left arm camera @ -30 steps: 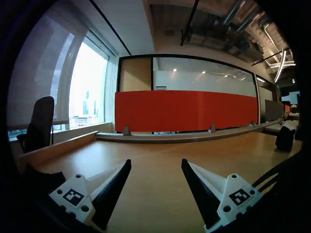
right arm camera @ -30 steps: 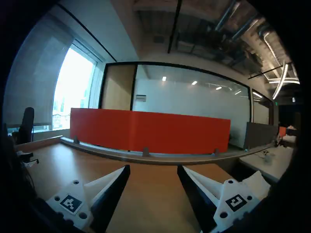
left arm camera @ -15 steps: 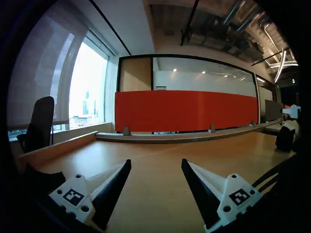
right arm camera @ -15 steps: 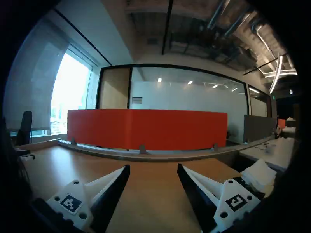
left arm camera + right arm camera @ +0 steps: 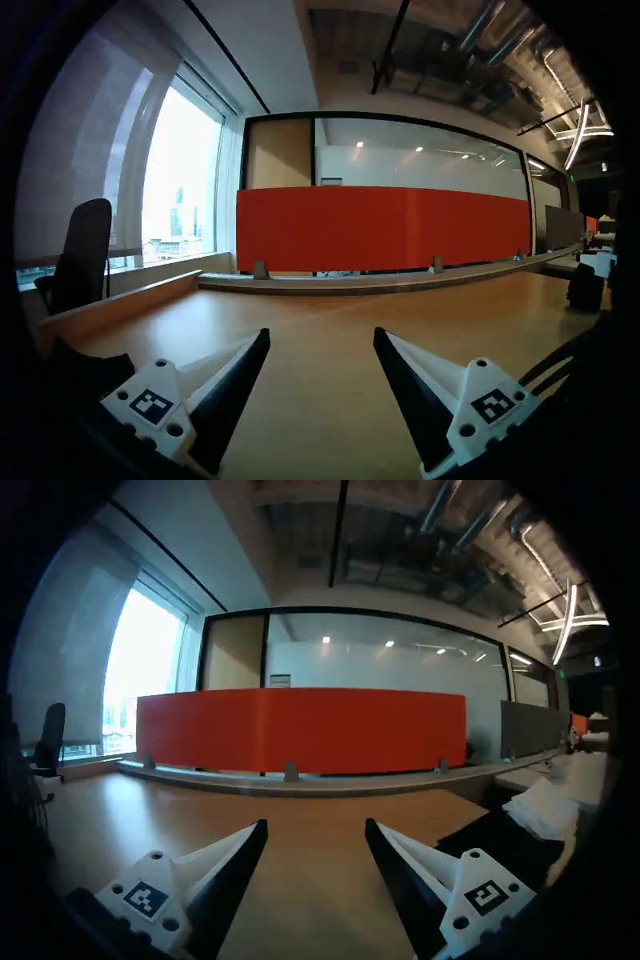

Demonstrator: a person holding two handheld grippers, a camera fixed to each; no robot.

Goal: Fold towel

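A white towel (image 5: 550,808) lies folded at the far right of the right gripper view, resting on a dark cloth (image 5: 512,844) spread on the wooden desk (image 5: 320,864). My right gripper (image 5: 315,824) hovers low over the desk to the left of that towel, open, with nothing between its fingers. In the left gripper view, my left gripper (image 5: 320,332) is also open and empty above the bare wooden desk (image 5: 320,376).
An orange partition (image 5: 384,228) on a grey rail closes off the desk's far edge. A black office chair (image 5: 80,256) stands at the left by the window. A dark object (image 5: 586,288) sits on the desk at the far right of the left gripper view.
The right gripper has swung towards the right, bringing the white towel and the dark cloth under it further into its view. The left gripper has stayed still.
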